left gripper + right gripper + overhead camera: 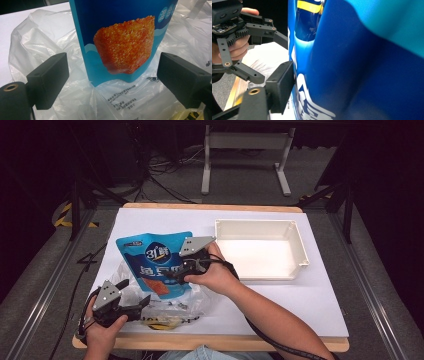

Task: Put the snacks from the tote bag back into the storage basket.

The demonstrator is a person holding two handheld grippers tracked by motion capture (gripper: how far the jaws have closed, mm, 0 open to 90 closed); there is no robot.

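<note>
Pouch (pixel 156 262) lies flat, long axis running away from the person — right hand-held gripper (pixel 176 272) clamps its side edge.

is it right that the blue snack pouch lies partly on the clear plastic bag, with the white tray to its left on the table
Not quite. The white tray sits to the right of the blue snack pouch, not the left, as the high view shows. The rest holds: the pouch does lie partly on the clear plastic bag, on the table.
</note>
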